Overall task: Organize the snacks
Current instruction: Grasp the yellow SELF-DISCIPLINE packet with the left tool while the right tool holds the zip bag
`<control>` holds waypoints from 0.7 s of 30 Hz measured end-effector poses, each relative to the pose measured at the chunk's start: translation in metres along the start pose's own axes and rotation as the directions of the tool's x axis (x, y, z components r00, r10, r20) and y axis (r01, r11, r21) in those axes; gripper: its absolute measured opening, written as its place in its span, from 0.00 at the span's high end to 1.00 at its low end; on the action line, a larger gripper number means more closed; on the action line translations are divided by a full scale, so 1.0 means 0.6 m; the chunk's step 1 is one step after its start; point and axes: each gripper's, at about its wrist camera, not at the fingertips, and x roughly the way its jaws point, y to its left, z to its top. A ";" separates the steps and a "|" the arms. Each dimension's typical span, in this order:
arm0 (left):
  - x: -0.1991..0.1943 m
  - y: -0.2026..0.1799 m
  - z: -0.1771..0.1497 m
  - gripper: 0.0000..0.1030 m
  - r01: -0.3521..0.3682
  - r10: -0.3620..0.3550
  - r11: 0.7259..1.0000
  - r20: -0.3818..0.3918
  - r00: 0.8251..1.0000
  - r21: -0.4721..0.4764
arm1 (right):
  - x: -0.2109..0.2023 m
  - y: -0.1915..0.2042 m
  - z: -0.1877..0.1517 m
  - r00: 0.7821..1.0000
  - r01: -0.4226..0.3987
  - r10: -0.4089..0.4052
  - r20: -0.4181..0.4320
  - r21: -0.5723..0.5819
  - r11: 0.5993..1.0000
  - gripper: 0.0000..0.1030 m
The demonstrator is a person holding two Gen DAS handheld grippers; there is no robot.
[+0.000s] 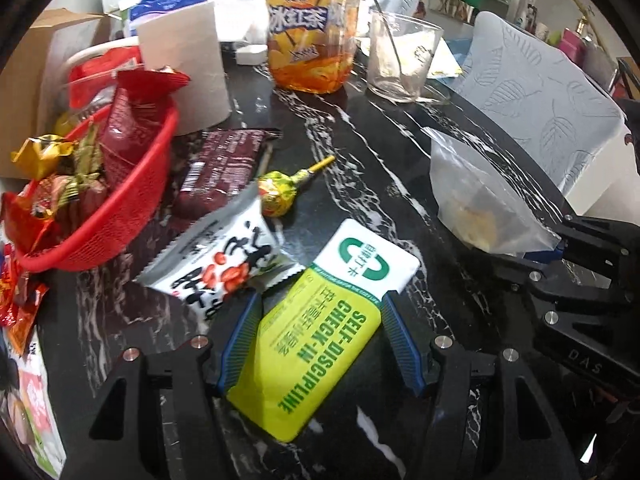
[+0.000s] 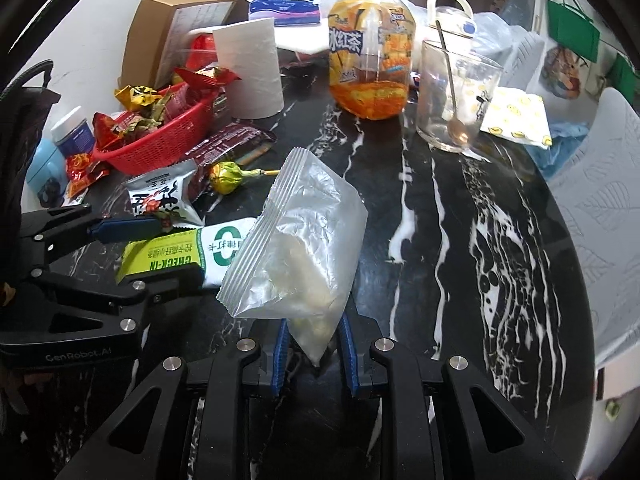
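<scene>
Red plastic basket (image 1: 120, 216) of snacks sits at the table's left, then the left gripper (image 1: 320, 340) clamped on a yellow-green packet (image 1: 320, 356), and rightmost the right gripper (image 2: 312, 344) pinching a clear bag (image 2: 304, 248) above the black marble table (image 2: 460, 260).

The table (image 2: 460, 240) looks like polished black marble with white veins, pretty glossy. The zip bag (image 2: 304, 248) is thin clear plastic, crinkly and a bit cloudy. The yellow-green packet (image 1: 320, 344) is smooth plastic film with a slight sheen, and the white snack pouch (image 1: 224, 264) has that same slick wrapper look. The red basket (image 1: 116, 216) is moulded plastic mesh, stuffed with shiny foil wrappers. The paper roll (image 2: 252, 68) is soft and matt, the box (image 2: 160, 28) plain cardboard. The tumbler (image 2: 456, 96) is clear glass with a metal spoon (image 2: 452, 84) inside. Both claws are matt black plastic with ribbed blue pads (image 1: 240, 336).
</scene>
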 end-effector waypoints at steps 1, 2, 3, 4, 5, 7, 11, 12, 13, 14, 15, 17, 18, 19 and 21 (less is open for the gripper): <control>0.001 -0.001 -0.001 0.40 0.002 -0.002 1.000 -0.001 1.000 -0.002 | 0.001 0.001 0.001 1.000 0.000 0.000 -0.001 0.001 1.000 0.78; 0.002 -0.001 -0.002 0.36 0.002 -0.002 1.000 -0.004 1.000 -0.002 | 0.000 0.000 0.000 1.000 0.002 -0.002 -0.002 0.003 1.000 0.78; 0.005 -0.001 -0.002 0.31 0.003 -0.003 1.000 -0.015 1.000 -0.005 | 0.001 0.000 0.000 1.000 0.003 -0.003 -0.004 0.004 1.000 0.78; 0.009 -0.003 -0.003 0.27 -0.005 0.005 1.000 -0.029 1.000 0.000 | 0.001 0.000 -0.001 1.000 0.004 -0.004 -0.006 0.005 1.000 0.78; 0.009 -0.008 -0.006 0.27 -0.021 0.021 1.000 -0.031 0.999 0.011 | 0.001 0.000 -0.001 1.000 0.004 -0.004 -0.008 0.006 1.000 0.78; 0.012 -0.015 -0.007 0.26 -0.037 0.038 0.999 -0.028 0.999 0.031 | 0.002 -0.001 -0.002 1.000 0.004 -0.004 -0.012 0.008 1.000 0.78; 0.008 -0.013 -0.012 0.37 -0.034 0.034 0.999 0.003 0.999 0.007 | 0.003 0.000 -0.004 1.000 0.010 -0.009 -0.014 0.008 1.000 0.78; 0.006 -0.013 -0.013 0.44 -0.044 0.044 0.999 0.013 0.999 0.002 | 0.002 0.000 -0.005 1.000 0.010 -0.010 -0.015 0.008 1.000 0.78; 0.003 -0.013 -0.013 0.54 -0.048 0.048 0.999 0.017 0.999 -0.001 | 0.002 -0.001 -0.005 1.000 0.011 -0.011 -0.016 0.009 1.000 0.78; 0.000 -0.012 -0.015 0.56 -0.044 0.044 0.999 0.017 0.999 -0.007 | 0.002 0.000 -0.006 1.000 0.012 -0.012 -0.016 0.009 1.000 0.78; -0.002 -0.012 -0.018 0.56 -0.040 0.040 0.999 0.017 0.999 -0.012 | 0.001 0.000 -0.007 1.000 0.014 -0.014 -0.016 0.009 1.000 0.78; -0.007 -0.013 -0.024 0.57 -0.038 0.038 0.999 0.019 0.999 -0.012 | 0.000 0.001 -0.010 1.000 0.015 -0.014 -0.015 0.008 1.000 0.78; -0.012 -0.014 -0.028 0.57 -0.035 0.036 0.999 0.018 0.999 -0.015 | -0.001 0.002 -0.011 1.000 0.012 -0.012 -0.015 0.008 1.000 0.78; -0.014 -0.015 -0.032 0.57 -0.031 0.031 0.999 0.016 0.999 -0.022 | -0.003 0.003 -0.012 1.000 0.009 -0.009 -0.014 0.006 1.000 0.78; -0.020 -0.018 -0.039 0.57 -0.029 0.029 0.999 0.015 0.999 -0.028 | -0.008 0.007 -0.017 1.000 0.009 -0.009 -0.010 -0.001 1.000 0.78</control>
